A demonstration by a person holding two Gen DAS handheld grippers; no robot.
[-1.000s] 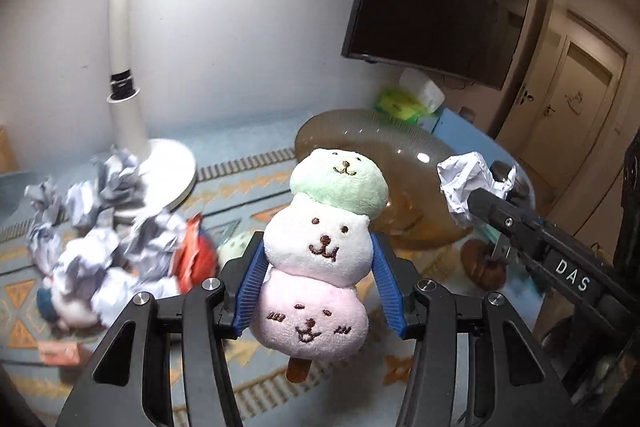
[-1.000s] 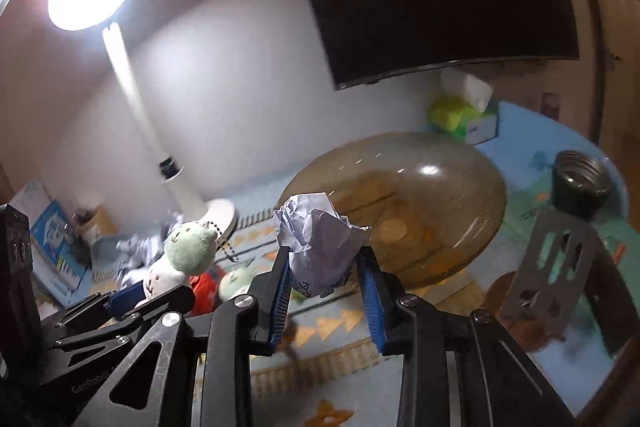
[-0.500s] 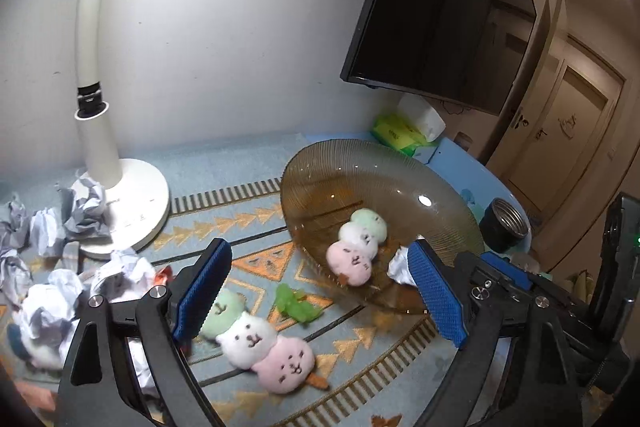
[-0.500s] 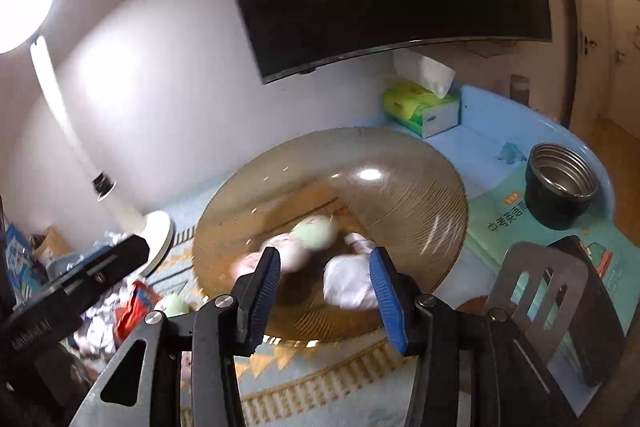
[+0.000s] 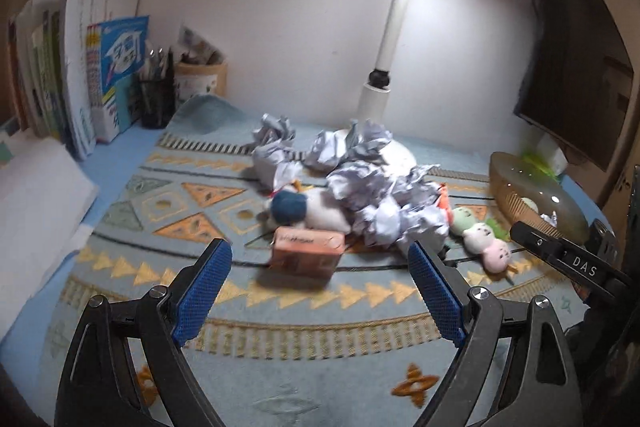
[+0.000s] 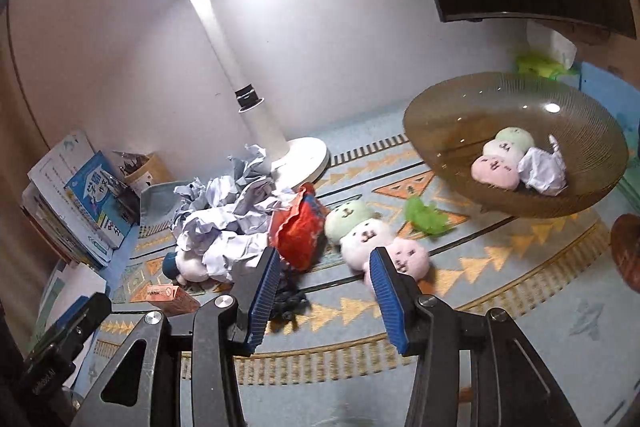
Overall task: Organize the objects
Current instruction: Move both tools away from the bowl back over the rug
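At the right of the right-wrist frame, the amber glass bowl point(image 6: 440, 131) already holds one three-ball plush skewer point(image 6: 500, 159) and a crumpled paper ball point(image 6: 542, 169), so the sorting looks begun but far from finished. On the patterned mat point(image 6: 500, 267) a second plush skewer point(image 6: 372, 235), a red snack wrapper point(image 6: 300, 227), a green scrap point(image 6: 426, 217), an orange box point(image 5: 306, 251) and a heap of crumpled paper point(image 5: 380, 195) are left at centre frame. The left gripper point(image 5: 318, 291) gapes wide and empty over the box, and the right gripper point(image 6: 324, 295) stands partly apart, holding nothing.
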